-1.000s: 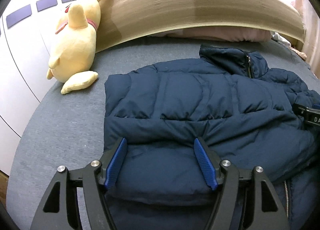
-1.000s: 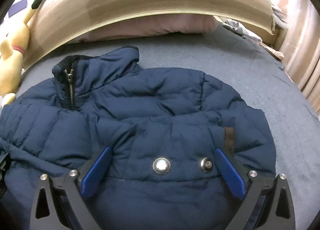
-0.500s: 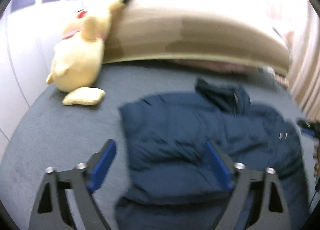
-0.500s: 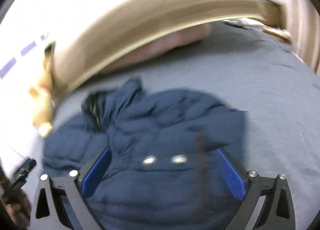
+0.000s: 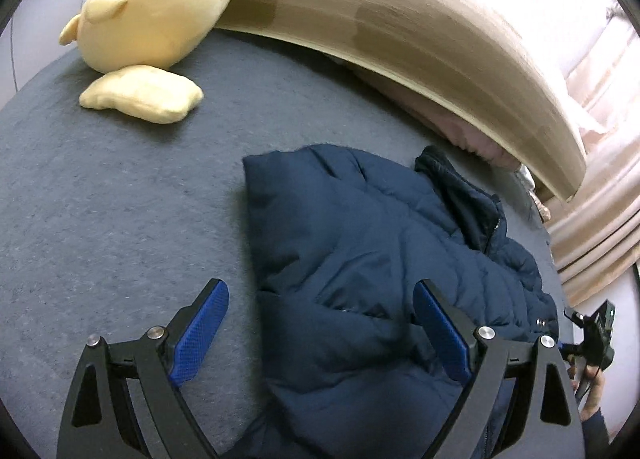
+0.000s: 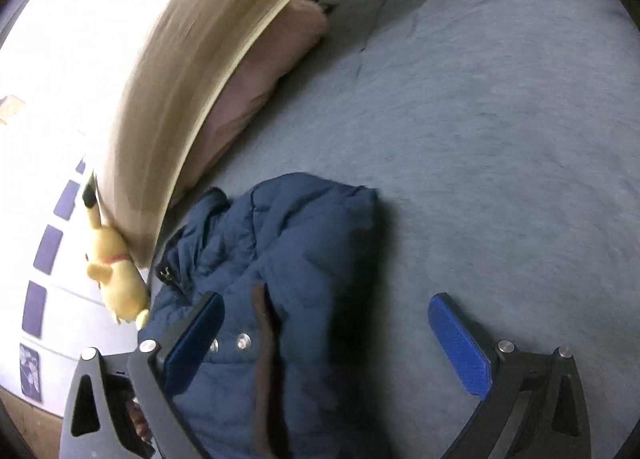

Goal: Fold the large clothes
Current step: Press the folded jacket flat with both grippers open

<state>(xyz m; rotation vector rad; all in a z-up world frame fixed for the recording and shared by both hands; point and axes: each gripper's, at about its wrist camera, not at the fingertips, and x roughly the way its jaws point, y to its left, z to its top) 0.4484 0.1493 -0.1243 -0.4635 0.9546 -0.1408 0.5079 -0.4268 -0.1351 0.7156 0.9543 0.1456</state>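
The puffy navy-blue quilted jacket (image 5: 360, 259) lies folded on the grey bed (image 5: 120, 219); left tongs (image 5: 320, 329) released, right tongs (image 6: 326, 343) unclenched, closing slightly, gripping nothing.

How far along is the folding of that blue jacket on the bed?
Partly done: the jacket lies narrowed, sides apparently folded in, on the bed. Nothing is held; left tongs are open, right tongs closing on nothing. Probably a final fold remains.

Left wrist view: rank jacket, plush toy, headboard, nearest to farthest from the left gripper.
From the left gripper, jaws open:
1. Jacket: partly between the fingers, toward the right one.
2. Plush toy: upper left, lying on the bed.
3. Headboard: behind the toy, curving across the top to the right.
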